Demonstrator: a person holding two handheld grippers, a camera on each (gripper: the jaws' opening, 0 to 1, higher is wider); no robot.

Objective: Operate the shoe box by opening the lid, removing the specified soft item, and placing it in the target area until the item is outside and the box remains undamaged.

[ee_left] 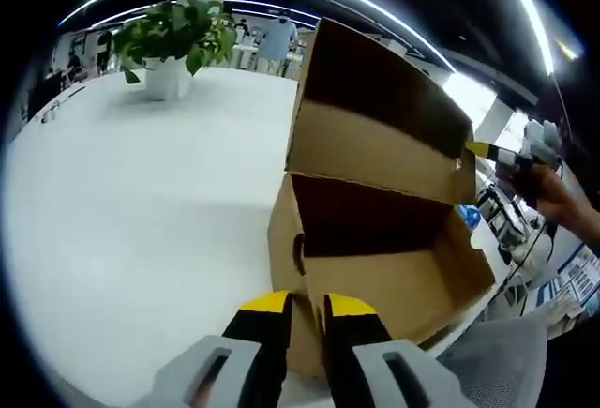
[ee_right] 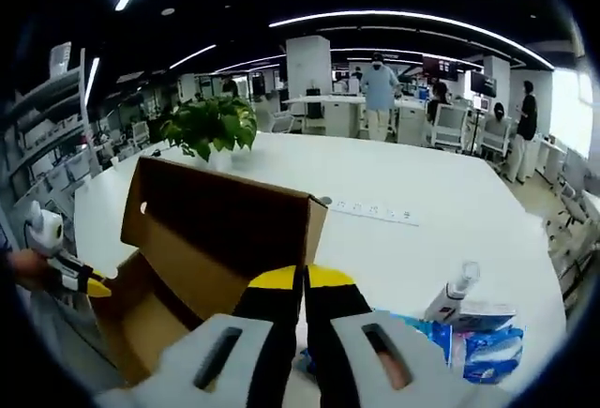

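The brown cardboard shoe box stands on the white table with its lid raised upright. The part of the inside that shows is dark, bare cardboard. My left gripper sits at the box's near corner, its yellow-tipped jaws closed on the cardboard wall. My right gripper, held by a hand, meets the lid's side edge. In the right gripper view the lid runs down between that gripper's nearly closed jaws. The left gripper is at the box's far-left edge.
A potted green plant stands further along the table. Blue-and-white soft packs and a small bottle lie beside the box. A grey chair back is close to the table edge. People stand at desks behind.
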